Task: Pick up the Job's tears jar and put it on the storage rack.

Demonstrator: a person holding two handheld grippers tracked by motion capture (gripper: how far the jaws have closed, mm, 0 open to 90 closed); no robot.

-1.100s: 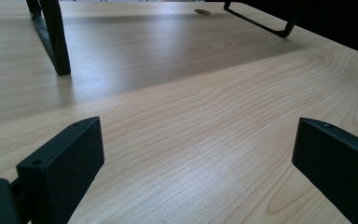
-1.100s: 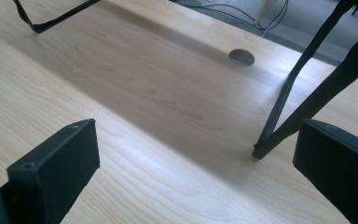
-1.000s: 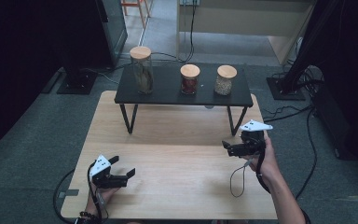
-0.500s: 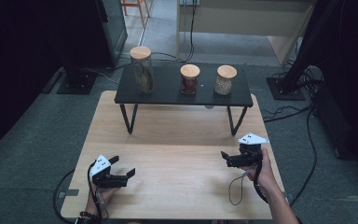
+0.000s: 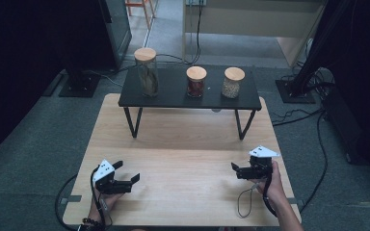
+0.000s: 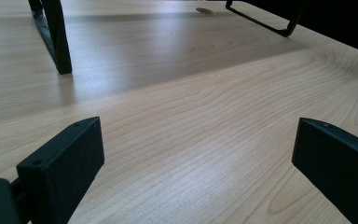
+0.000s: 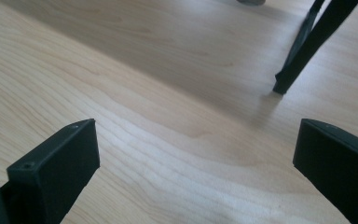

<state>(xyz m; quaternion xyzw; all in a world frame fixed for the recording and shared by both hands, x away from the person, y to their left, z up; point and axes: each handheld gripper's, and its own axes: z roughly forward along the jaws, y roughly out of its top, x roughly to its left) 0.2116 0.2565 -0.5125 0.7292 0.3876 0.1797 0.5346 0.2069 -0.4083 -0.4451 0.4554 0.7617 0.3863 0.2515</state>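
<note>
Three cork-lidded glass jars stand on a low black shelf [image 5: 173, 100]: a tall jar [image 5: 147, 72] at the left, a short jar with red contents [image 5: 196, 82] in the middle, and a short jar with pale contents [image 5: 233, 83] at the right. My left gripper [image 5: 127, 172] rests low at the front left of the wooden table [image 5: 183, 144], open, jaws pointing right. My right gripper [image 5: 235, 169] sits at the front right, pointing left. The left gripper view has my left gripper [image 6: 198, 163] wide apart over bare wood. My right gripper [image 7: 196, 168] is likewise open and holds nothing.
The shelf's black legs [image 6: 56, 37] [image 7: 307, 46] stand on the table ahead of each gripper. A cable [image 5: 243, 202] loops from the right gripper near the front edge. Dark stands and floor cables [image 5: 298, 86] surround the table.
My right gripper has come down and back toward the table's front edge, settling low over the wood. The left gripper has stayed put.
</note>
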